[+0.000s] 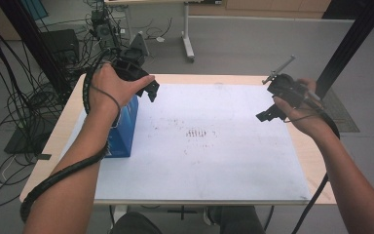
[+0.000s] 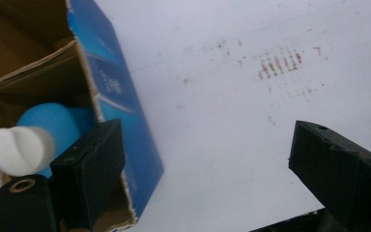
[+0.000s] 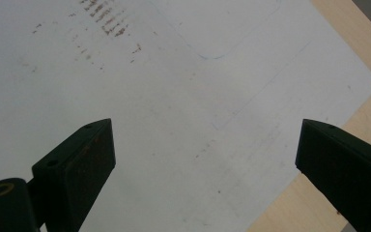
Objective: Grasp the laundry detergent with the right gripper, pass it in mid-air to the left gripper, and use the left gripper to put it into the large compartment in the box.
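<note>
Near the table's (image 1: 202,200) left edge, standing on the white sheet (image 1: 214,161): blue box (image 1: 125,129), top open, a blue bottle (image 2: 53,126) with white cap (image 2: 15,150) inside. Just above its far end: left gripper (image 1: 151,91), jaws wide apart, holding nothing. Well apart, over the sheet's right side: right gripper (image 1: 269,113), jaws likewise spread, empty.

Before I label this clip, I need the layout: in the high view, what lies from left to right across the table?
Blue box → left gripper → brown smudges on the white sheet → right gripper.
</note>
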